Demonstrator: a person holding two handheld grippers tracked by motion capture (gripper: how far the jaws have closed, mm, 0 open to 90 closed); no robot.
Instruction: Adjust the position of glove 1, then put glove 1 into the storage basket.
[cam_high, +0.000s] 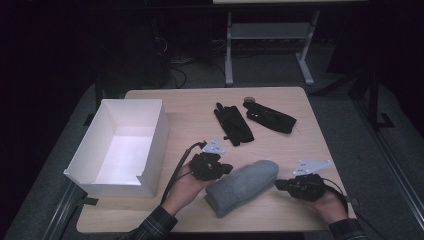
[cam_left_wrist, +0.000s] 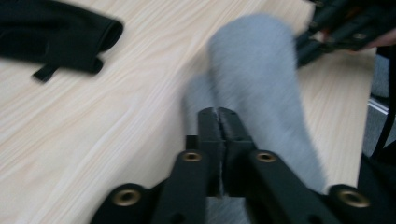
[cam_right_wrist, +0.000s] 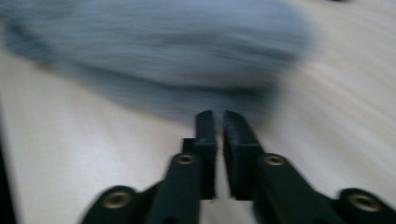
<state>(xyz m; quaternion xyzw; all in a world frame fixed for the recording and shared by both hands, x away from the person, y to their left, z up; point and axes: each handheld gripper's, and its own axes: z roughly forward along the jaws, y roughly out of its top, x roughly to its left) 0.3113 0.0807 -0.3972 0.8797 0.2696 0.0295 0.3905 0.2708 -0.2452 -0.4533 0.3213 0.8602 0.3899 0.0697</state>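
Observation:
A fuzzy grey mitten (cam_high: 242, 186) lies on the wooden table (cam_high: 290, 150) near its front edge, between my two grippers. My left gripper (cam_high: 228, 169) comes in from the left, its tips at the mitten's upper left edge. In the left gripper view its jaws (cam_left_wrist: 218, 112) stand pressed together over the grey mitten (cam_left_wrist: 261, 70), with no fabric seen between them. My right gripper (cam_high: 278, 184) points at the mitten's right side. Its jaws (cam_right_wrist: 218, 115) are together with a hairline gap and nothing between them, and the blurred mitten (cam_right_wrist: 154, 51) lies just ahead.
An open white box (cam_high: 132, 102) stands at the table's left. Two black gloves (cam_high: 233, 124) (cam_high: 270, 116) lie at the back middle, with a small round object (cam_high: 249, 100) beside the right one. One black glove (cam_left_wrist: 56, 37) also appears in the left gripper view.

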